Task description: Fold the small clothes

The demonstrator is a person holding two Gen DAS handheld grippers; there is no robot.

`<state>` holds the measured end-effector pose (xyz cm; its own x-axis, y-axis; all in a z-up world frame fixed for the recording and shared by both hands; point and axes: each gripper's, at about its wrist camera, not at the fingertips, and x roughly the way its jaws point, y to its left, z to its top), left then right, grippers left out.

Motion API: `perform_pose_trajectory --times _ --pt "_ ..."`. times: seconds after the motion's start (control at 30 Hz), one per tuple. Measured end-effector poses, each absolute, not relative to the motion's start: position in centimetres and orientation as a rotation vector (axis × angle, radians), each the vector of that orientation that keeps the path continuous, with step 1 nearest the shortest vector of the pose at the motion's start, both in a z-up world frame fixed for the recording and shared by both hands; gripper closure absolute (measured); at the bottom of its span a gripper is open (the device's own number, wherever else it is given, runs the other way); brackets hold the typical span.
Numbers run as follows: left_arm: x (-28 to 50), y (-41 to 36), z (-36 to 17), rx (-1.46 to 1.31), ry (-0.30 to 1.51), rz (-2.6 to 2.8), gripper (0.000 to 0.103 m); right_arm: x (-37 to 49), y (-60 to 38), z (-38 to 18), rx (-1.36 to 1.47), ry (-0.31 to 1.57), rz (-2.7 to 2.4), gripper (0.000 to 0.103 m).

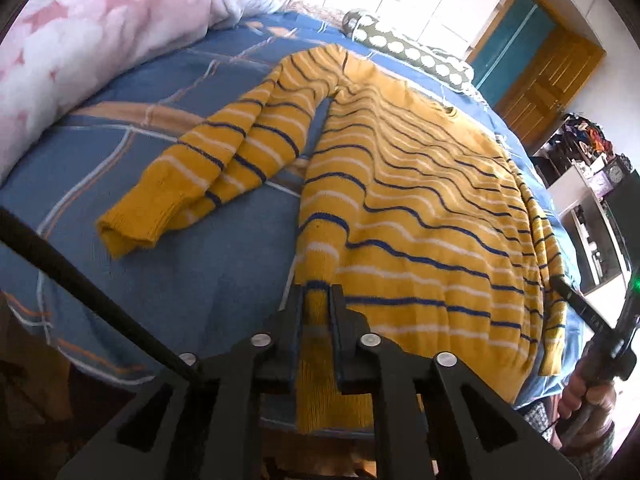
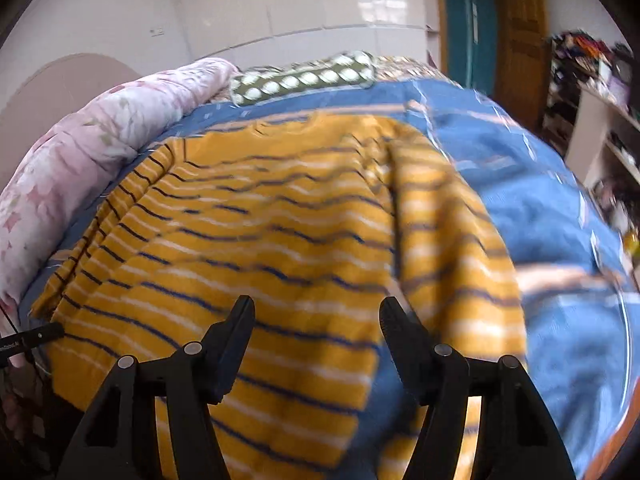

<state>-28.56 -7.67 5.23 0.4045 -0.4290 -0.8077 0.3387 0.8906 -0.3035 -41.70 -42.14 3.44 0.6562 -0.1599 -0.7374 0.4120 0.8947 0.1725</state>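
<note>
- Left wrist view: the left gripper (image 1: 318,292) has its jaws pinched tight on the near hem corner of a mustard-yellow knitted sweater with navy and white stripes (image 1: 420,216).
- The sweater lies spread on a blue bedspread with pale and orange lines (image 1: 168,280); one sleeve (image 1: 224,168) lies angled out to the left, its cuff towards the near side.
- A pink floral quilt (image 1: 80,40) is bunched along the far left, and a green pillow with white dots (image 1: 412,54) lies at the far edge.
- At the right edge, a hand (image 1: 584,396) grips the right gripper's handle.
- Right wrist view, blurred: the right gripper (image 2: 318,310) hangs over the sweater's near right edge, jaws standing well apart with nothing pressed between them.
- The sweater (image 2: 260,248) covers the middle of the bedspread (image 2: 540,220).
</note>
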Motion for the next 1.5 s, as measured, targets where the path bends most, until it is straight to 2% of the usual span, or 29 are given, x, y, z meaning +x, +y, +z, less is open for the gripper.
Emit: perform_pose_trajectory --times 0.03,0.07,0.17,0.2,0.23,0.27,0.3,0.37,0.5,0.67,0.73,0.77,0.87,0.97,1.03,1.07,1.1,1.13,1.2,1.37,1.43,1.5 --pt "-28.9 -7.7 5.7 -0.085 1.027 -0.482 0.091 -42.3 -42.2 2.8 0.35 0.819 -0.342 0.033" --pt "-29.3 -7.6 6.4 -0.072 1.0 -0.48 0.086 -42.5 -42.1 2.4 0.355 0.838 -0.348 0.033" --pt "-30.5 -7.8 8.7 -0.059 0.923 -0.488 0.06 -43.2 -41.9 0.7 0.378 0.888 -0.334 0.036" --pt "-30.7 -8.0 9.1 -0.06 0.909 -0.49 0.054 -43.4 -41.8 0.4 0.385 0.894 -0.316 0.046" --pt "-31.0 -8.3 9.5 -0.061 0.897 -0.494 0.053 -43.3 -41.5 0.2 0.398 0.906 -0.287 0.057" --pt "-31.2 -8.7 9.8 -0.056 0.889 -0.5 0.053 -43.1 -41.4 0.0 0.413 0.92 -0.261 0.078" --pt "-31.5 -9.1 9.9 -0.046 0.885 -0.507 0.053 -43.2 -41.2 0.0 0.411 0.925 -0.259 0.085" --pt "-32.1 -9.8 10.0 -0.022 0.885 -0.52 0.051 -43.7 -41.0 0.0 0.39 0.938 -0.258 0.09" --pt "-32.9 -11.0 9.6 0.014 0.901 -0.547 0.048 -46.1 -41.3 0.3 0.416 0.939 -0.24 0.09" --pt "-33.3 -12.0 9.0 0.031 0.922 -0.574 0.046 -51.0 -44.4 4.6 0.438 0.762 -0.333 0.087" --pt "-33.4 -12.4 8.7 0.03 0.934 -0.581 0.045 -52.0 -45.8 5.0 0.42 0.75 -0.394 0.072" --pt "-33.4 -12.5 8.5 0.035 0.94 -0.585 0.045 -52.4 -46.4 4.7 0.422 0.758 -0.408 0.06" --pt "-33.7 -13.1 8.2 0.055 0.952 -0.592 0.045 -52.4 -46.5 3.3 0.45 0.789 -0.373 0.053" --pt "-34.0 -13.4 8.3 0.065 0.953 -0.596 0.045 -50.9 -45.5 1.7 0.416 0.845 -0.367 0.038" --pt "-34.1 -13.5 8.3 0.071 0.954 -0.595 0.044 -50.1 -45.1 0.4 0.364 0.879 -0.422 0.038" --pt "-34.1 -13.5 8.3 0.075 0.954 -0.592 0.044 -49.8 -45.1 0.0 0.348 0.894 -0.436 0.048" --pt "-34.1 -13.5 8.3 0.076 0.956 -0.59 0.044 -49.6 -45.2 0.0 0.333 0.895 -0.437 0.081" --pt "-34.1 -13.5 8.3 0.076 0.957 -0.588 0.044 -49.4 -45.6 0.3 0.338 0.901 -0.423 0.093" --pt "-34.1 -13.5 8.3 0.071 0.961 -0.585 0.044 -50.2 -47.3 1.5 0.356 0.883 -0.429 0.095" --pt "-34.0 -14.0 8.1 0.073 0.964 -0.589 0.044 -54.3 -52.1 7.1 0.209 0.765 -0.738 0.095" --pt "-33.9 -14.3 7.7 0.072 0.977 -0.594 0.044 -55.9 -53.9 7.9 0.149 0.748 -0.929 0.088" --pt "-34.0 -14.6 7.3 0.077 0.99 -0.601 0.044 -57.5 -55.6 7.8 0.177 0.742 -1.033 0.074"
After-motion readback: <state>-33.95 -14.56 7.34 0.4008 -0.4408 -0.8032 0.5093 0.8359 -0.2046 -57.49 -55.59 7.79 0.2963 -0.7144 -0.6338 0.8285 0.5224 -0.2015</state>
